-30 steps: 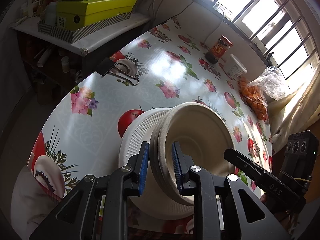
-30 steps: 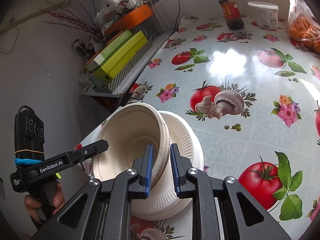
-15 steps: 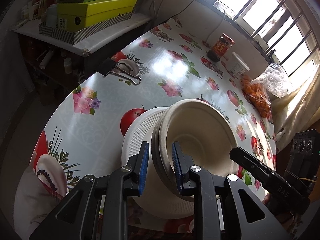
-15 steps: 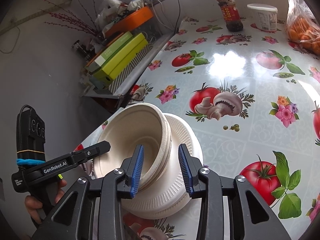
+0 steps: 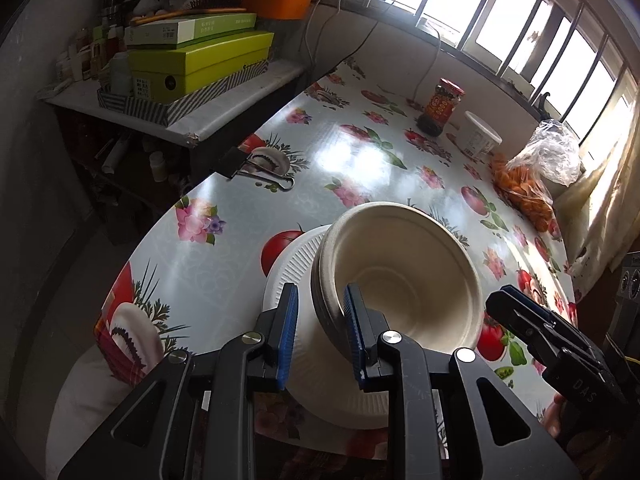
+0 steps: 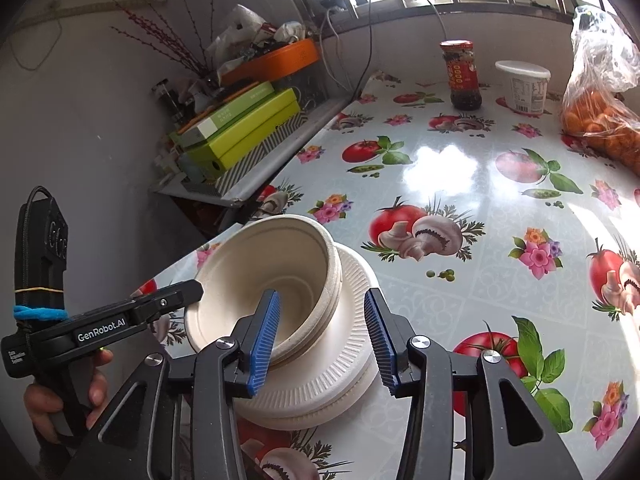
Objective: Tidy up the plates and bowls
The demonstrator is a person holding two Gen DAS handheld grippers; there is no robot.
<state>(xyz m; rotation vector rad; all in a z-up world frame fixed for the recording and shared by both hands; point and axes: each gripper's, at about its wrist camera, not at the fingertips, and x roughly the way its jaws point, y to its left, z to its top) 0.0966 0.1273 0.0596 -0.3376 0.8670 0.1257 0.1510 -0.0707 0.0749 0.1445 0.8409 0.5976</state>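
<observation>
Left claw (image 5: pixel 320 330), marked "GenRobot.AI", pinching bowls' (image 5: pixel 404 276) rim above plates (image 6: pixel 344 364); right claw (image 6: pixel 320 338), marked "DAS", just spreading, touching nothing.

a table (image 6: pixel 472 184) fills the room's middle, covered in glossy oilcloth printed with tomatoes, mushrooms and flowers; window light glares off it. barred windows (image 5: pixel 520 32) run along the far wall, bright and washed out, and a pale curtain (image 5: pixel 608 208) hangs at the table's right edge. against the table's left edge stands a low shelf (image 6: pixel 256 184) stacked with green boxes (image 6: pixel 248 128), and an orange tray (image 6: pixel 276 60) sits above them. near the table's far edge stand a jar (image 6: pixel 462 76), a white tub (image 6: pixel 522 86) and a bag of oranges (image 6: pixel 600 112). the left wall (image 6: pixel 80 100) is plain grey, with dry twigs (image 6: pixel 160 36) before it.
</observation>
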